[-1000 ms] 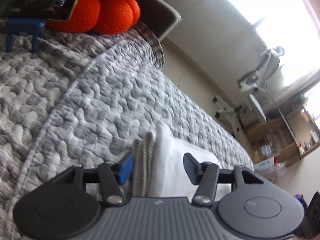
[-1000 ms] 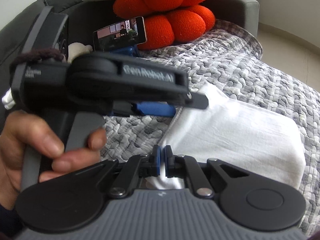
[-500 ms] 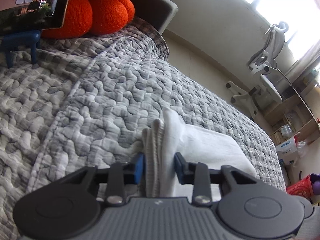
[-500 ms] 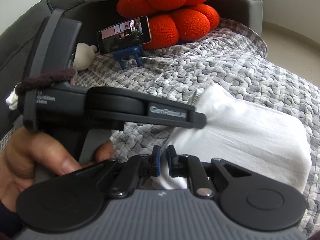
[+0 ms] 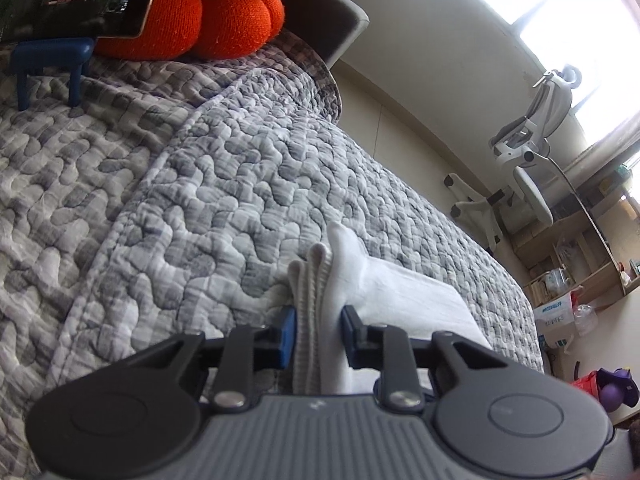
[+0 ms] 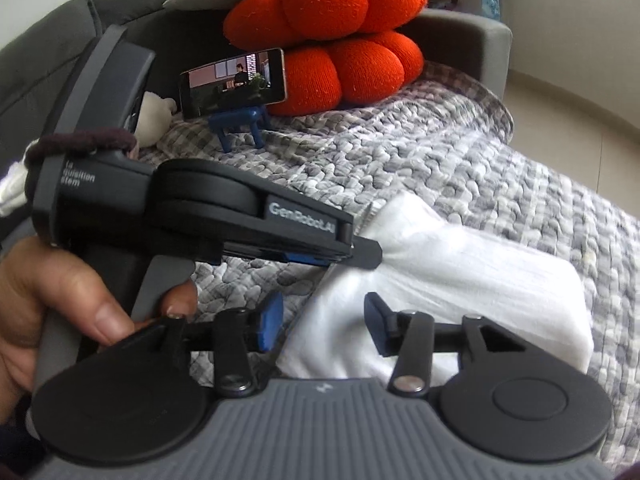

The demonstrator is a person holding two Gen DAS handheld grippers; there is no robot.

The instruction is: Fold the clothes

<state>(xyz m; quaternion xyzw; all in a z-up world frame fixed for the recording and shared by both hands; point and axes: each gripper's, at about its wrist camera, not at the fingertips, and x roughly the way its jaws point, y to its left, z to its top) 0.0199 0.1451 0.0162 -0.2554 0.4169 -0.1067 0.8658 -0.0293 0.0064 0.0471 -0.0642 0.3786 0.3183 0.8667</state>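
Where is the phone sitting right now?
In the right wrist view the phone is upper centre-left, propped on a small blue stand on the grey quilt, directly left of the orange cushion.

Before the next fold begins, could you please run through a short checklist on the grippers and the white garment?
1. Left gripper clamped on the bunched edge of the white garment: ok, fabric is pinched between its pads.
2. Right gripper clear of the cloth: ok, jaws stand wide open with the garment lying between them, ungripped.
3. Garment lying on the grey quilt: ok, though slightly rumpled near the left gripper.
4. All layers caught by the left gripper: cannot tell, the inner layers are hidden.
5. Phone on its blue stand away from the garment: ok.
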